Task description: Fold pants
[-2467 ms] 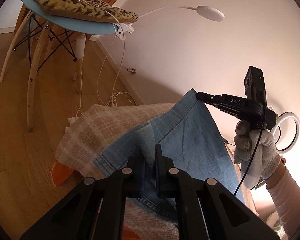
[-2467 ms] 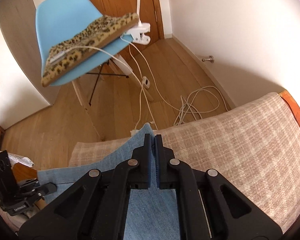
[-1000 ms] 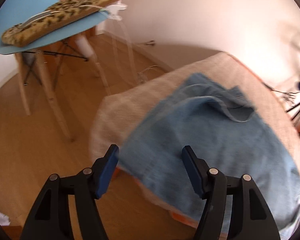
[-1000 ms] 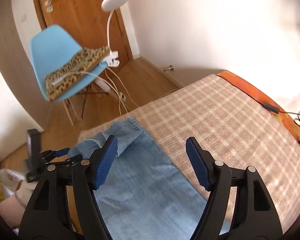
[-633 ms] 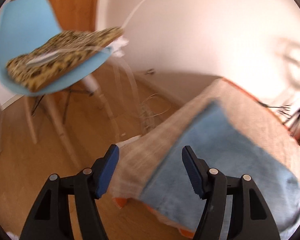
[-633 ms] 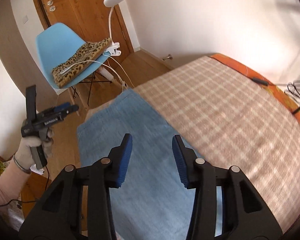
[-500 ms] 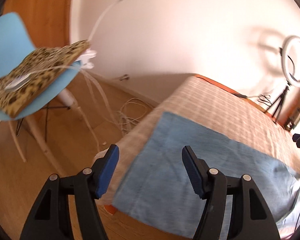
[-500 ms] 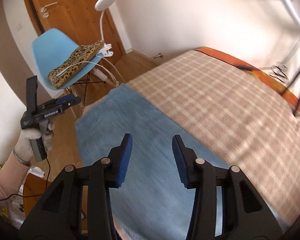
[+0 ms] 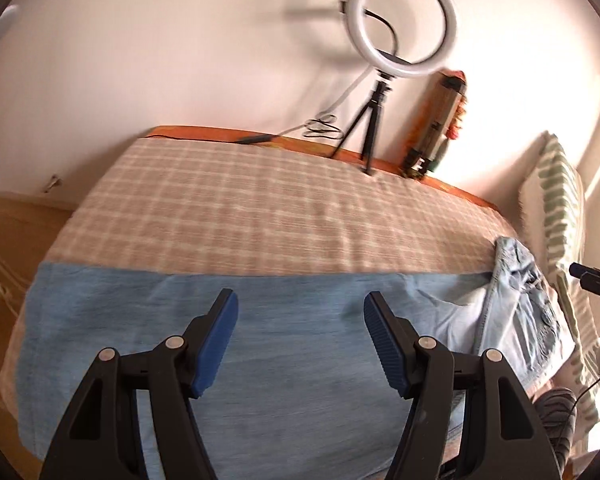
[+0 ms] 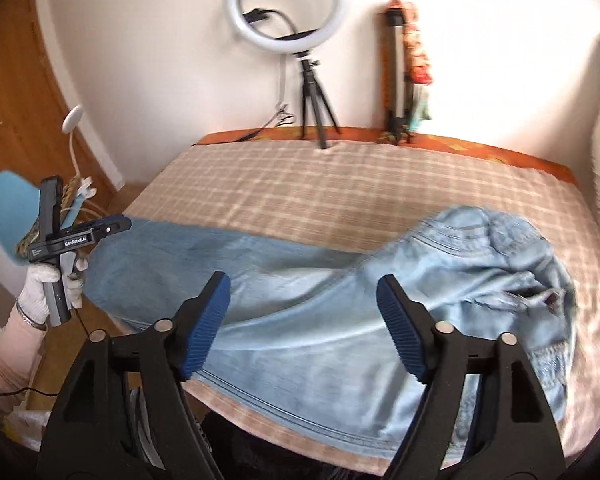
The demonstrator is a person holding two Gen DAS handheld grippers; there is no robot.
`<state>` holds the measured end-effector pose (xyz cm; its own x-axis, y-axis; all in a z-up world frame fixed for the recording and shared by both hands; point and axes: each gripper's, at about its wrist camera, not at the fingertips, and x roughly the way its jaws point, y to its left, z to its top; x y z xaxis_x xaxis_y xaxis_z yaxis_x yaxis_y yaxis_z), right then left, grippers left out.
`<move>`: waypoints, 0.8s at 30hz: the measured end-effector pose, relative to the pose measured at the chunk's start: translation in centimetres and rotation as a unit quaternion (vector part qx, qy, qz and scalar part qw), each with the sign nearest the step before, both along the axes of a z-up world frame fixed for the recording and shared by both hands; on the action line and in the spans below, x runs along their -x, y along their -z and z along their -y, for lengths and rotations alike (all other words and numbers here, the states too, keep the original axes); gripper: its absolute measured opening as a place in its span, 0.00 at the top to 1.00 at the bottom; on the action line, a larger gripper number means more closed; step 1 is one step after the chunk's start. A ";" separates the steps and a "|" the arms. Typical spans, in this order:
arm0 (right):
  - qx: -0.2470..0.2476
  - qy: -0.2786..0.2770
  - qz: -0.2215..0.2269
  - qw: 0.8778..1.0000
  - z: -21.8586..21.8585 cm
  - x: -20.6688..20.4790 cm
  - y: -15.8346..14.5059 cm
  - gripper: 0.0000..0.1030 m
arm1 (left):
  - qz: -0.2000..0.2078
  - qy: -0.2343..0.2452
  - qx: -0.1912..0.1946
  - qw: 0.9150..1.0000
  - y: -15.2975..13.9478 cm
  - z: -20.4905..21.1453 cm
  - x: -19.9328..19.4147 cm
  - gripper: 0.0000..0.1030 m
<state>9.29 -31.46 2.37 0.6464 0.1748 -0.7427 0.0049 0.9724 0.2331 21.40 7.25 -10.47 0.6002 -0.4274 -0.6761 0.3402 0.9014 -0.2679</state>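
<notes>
Left wrist view, lower centre: your left gripper hangs over the jeans with fingers wide apart, nothing between the blue pads. The jeans lie stretched across the near edge of the checked bedspread; the leg end sits flat at the left of the frame, and the waist end bunches up in folds at the right, just beside the striped pillow. A ring light on a tripod stands at the upper centre, against the wall. Right wrist view: your gloved left hand shows at the left edge, holding its tool off the bed beside the leg end. Your right gripper, lower centre, also has its fingers spread and empty, poised above the middle of the jeans. The rumpled waistband is at the right of the frame. My read: the legs are laid out lengthwise and both tools are free, so you are between grasps, with the crosswise fold not yet made. The next move likely calls for smoothing or squaring that waist heap, then pinching one end at its two corners and carrying it over the other. Watch that the pads catch every denim layer, or the fold may skew.
</notes>
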 end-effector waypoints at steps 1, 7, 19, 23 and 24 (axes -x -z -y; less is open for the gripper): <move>0.000 0.022 -0.002 1.000 2.0 0.9 0.0 0.19 | -0.004 0.022 0.001 1.000 0.0 1.9 -0.1 0.39; -0.004 0.122 -0.010 0.992 12.2 5.9 1.5 0.19 | -0.031 0.123 0.014 0.992 -0.1 12.6 -0.4 0.39; -0.060 0.191 -0.023 0.980 20.4 13.2 5.8 0.19 | -0.118 0.239 0.042 0.963 1.1 31.3 -3.2 0.39; -0.066 0.196 -0.021 0.978 21.7 14.3 6.2 0.19 | -0.138 0.244 0.029 0.959 2.3 35.0 -4.7 0.39; -0.068 0.197 -0.021 0.978 21.9 14.3 6.3 0.19 | -0.143 0.242 0.026 0.959 2.6 35.5 -5.1 0.39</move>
